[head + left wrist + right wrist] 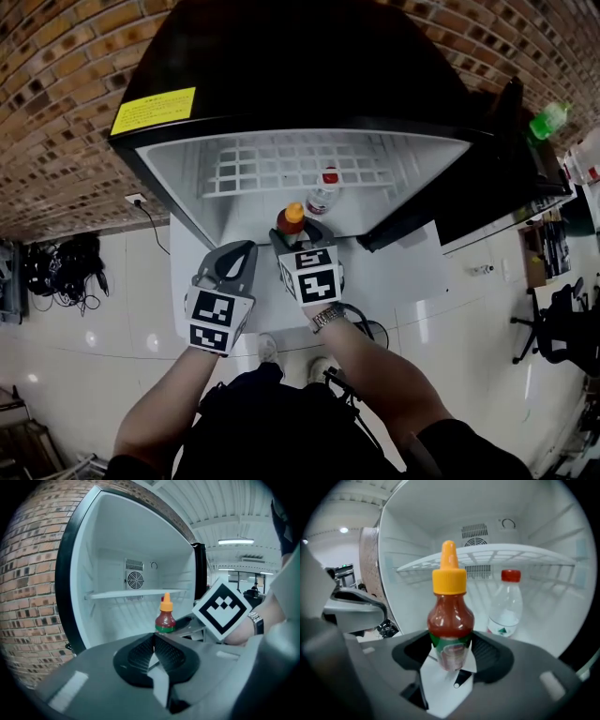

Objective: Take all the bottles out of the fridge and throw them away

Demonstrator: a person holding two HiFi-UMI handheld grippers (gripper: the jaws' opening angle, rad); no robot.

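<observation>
The right gripper [451,654] has its fingers [487,654] closed on the lower body of a red sauce bottle [450,620] with an orange nozzle cap, held upright at the open front of the small black fridge [281,84]. Behind it, a clear water bottle [506,604] with a red cap stands on the fridge floor under the white wire shelf [497,555]. The left gripper [153,656] sits just beside the right one, outside the fridge, its fingers pressed together with nothing between them.
</observation>
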